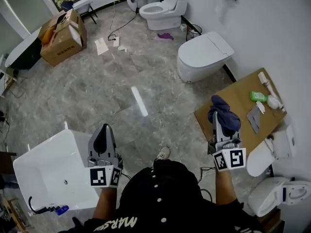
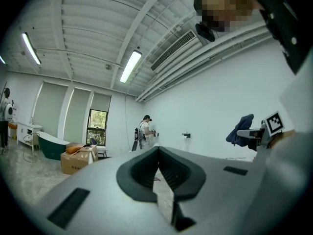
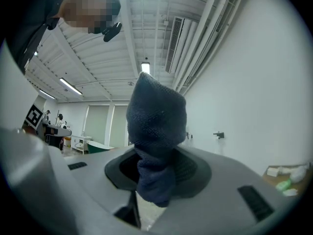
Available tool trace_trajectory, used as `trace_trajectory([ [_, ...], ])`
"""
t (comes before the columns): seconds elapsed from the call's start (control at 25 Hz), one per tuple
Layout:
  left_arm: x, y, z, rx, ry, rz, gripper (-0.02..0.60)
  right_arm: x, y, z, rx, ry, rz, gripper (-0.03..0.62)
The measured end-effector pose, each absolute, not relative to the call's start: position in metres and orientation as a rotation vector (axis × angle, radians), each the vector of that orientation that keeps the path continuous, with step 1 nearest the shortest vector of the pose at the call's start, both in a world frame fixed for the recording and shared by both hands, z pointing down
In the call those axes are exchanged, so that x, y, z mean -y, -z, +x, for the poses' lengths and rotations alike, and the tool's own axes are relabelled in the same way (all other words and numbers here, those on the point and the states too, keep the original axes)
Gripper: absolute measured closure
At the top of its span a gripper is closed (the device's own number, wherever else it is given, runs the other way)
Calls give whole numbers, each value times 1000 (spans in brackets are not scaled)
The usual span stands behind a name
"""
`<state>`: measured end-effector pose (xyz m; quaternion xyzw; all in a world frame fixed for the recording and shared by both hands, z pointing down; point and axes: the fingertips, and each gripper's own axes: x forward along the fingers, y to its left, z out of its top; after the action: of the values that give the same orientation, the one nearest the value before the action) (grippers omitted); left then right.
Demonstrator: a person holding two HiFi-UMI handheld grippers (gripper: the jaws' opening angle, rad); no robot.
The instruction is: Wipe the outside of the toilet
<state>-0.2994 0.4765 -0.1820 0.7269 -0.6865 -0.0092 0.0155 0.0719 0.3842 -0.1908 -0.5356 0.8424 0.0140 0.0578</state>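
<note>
On a grey stone-patterned floor [image 1: 97,91] lined with bathroom fixtures, two hand-held grippers are held out in front of a person in a black shirt [image 1: 165,193], seen from above. The right gripper [image 1: 221,128] is clamped on a dark blue cloth [image 1: 223,111], which is bunched between the jaws and stands up above them (seen along the jaws, it fills the middle of that gripper's own view). The left gripper [image 1: 103,130] is drawn together at its tips, with nothing caught between them, and is held just beside the rim of a white rectangular tub [image 1: 43,164] at the lower left.

The closed-lid toilet [image 1: 201,55] is set against the white wall [image 1: 272,28], ahead and to the right, well apart from both grippers and not touched by the cloth. A second toilet [image 1: 163,8], its lid raised, is seen farther back along the same wall, with a purple rag [image 1: 165,35] lying on the floor in front of it. A cardboard sheet [image 1: 238,98] is spread on the floor beyond the right gripper, and a green bottle [image 1: 258,96] is laid on it near the wall. An open cardboard box [image 1: 63,38] is seen at the upper left.
</note>
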Motion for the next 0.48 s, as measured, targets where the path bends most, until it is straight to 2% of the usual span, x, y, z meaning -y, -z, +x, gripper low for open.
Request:
trace_trajectory([
  [0.48, -377, 168, -287, 2061, 27, 2283, 571, -307, 184, 89, -2514, -35, -1706, 470],
])
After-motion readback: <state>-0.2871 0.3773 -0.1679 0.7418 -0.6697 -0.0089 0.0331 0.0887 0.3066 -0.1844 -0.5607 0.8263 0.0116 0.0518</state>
